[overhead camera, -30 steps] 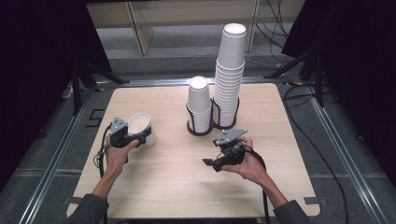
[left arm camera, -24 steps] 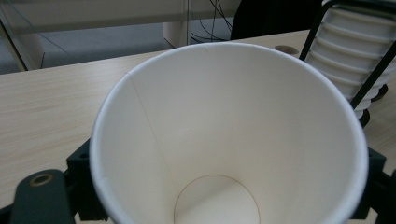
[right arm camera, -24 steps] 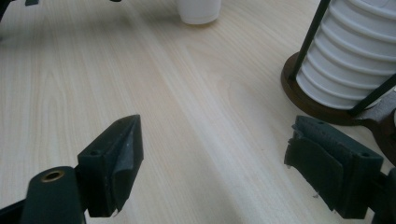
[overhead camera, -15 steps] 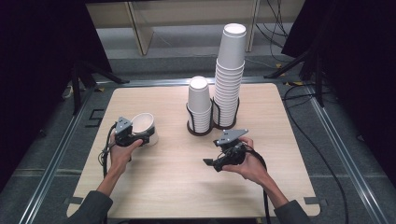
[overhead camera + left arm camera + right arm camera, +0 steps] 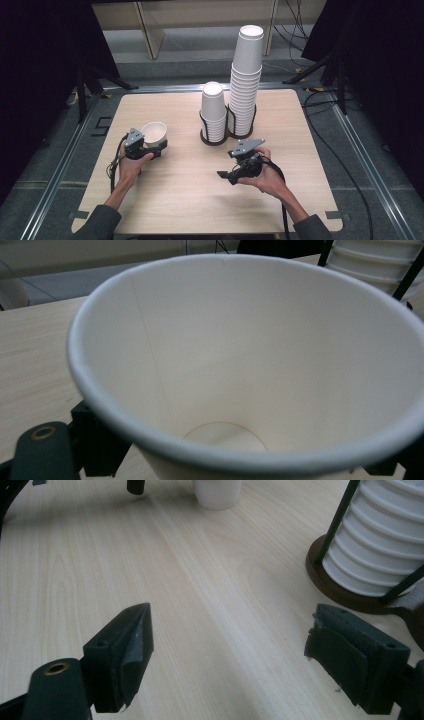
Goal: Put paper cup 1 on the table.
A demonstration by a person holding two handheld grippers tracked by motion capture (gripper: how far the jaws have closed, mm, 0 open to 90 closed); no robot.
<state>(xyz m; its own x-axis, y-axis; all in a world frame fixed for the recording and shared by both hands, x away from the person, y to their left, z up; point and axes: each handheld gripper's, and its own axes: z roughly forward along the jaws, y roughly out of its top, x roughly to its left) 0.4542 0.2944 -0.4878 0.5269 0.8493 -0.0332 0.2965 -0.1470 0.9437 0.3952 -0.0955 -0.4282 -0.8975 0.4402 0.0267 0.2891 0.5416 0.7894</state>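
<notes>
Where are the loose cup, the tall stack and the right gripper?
Cup (image 5: 153, 131), high view, inside near the rim.
Tall stack (image 5: 246, 85), high view, middle of its side.
Right gripper (image 5: 230, 655), right gripper view, between its open jaws.

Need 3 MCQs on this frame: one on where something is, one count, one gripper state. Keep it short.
1. Where is the single paper cup?
A. at the left gripper, on the table's left part
B. on top of the tall stack
C. beside the right gripper

2. How many cup stacks stand in the holder?
A. one
B. two
C. four

3. How do the right gripper's jaws stand?
A. shut on a cup
B. shut on a lid
C. open, nothing between them

Answers:
1 A: the high view shows the cup at the left gripper's front.
2 B: a short stack and a tall stack stand side by side.
3 C: the right gripper view shows bare table between the wide jaws.
</notes>
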